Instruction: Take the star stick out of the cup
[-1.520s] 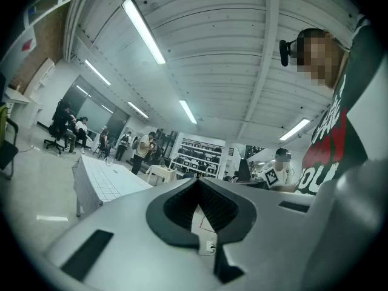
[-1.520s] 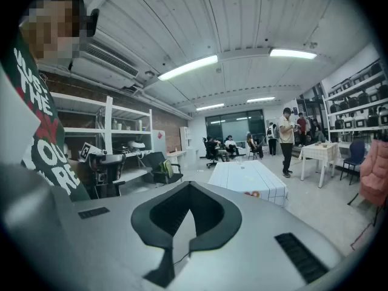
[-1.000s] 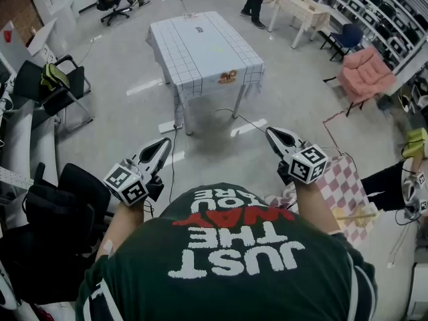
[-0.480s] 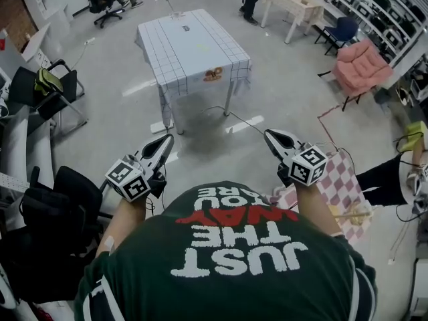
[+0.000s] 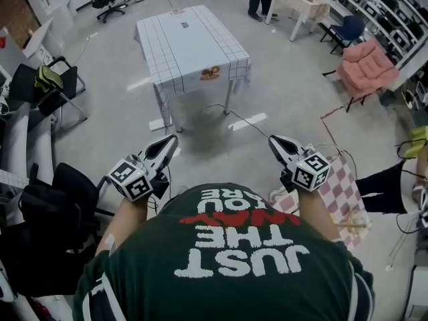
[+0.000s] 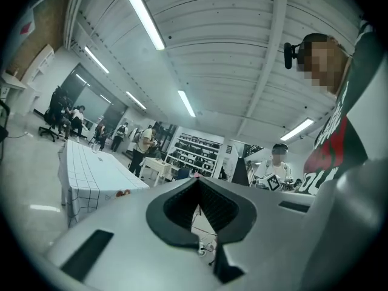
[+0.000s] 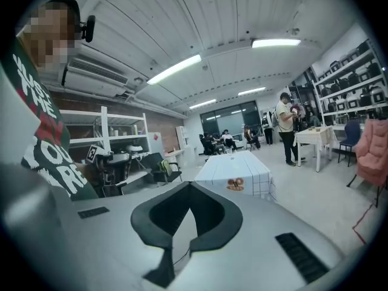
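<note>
both tongs empty and held at the chest, well short of the counter

left tongs (image 5: 171, 140) at 10 o'clock of the green shirt (image 5: 234, 259), right tongs (image 5: 273, 141) at 2 o'clock; each pair is pressed together at the tips, pinching nothing; the grid-cloth counter (image 5: 190, 42) stands well apart at 12 o'clock; the cup and star stick are too small to make out on it; a pink armchair (image 5: 364, 69) sits at 2 o'clock
</note>
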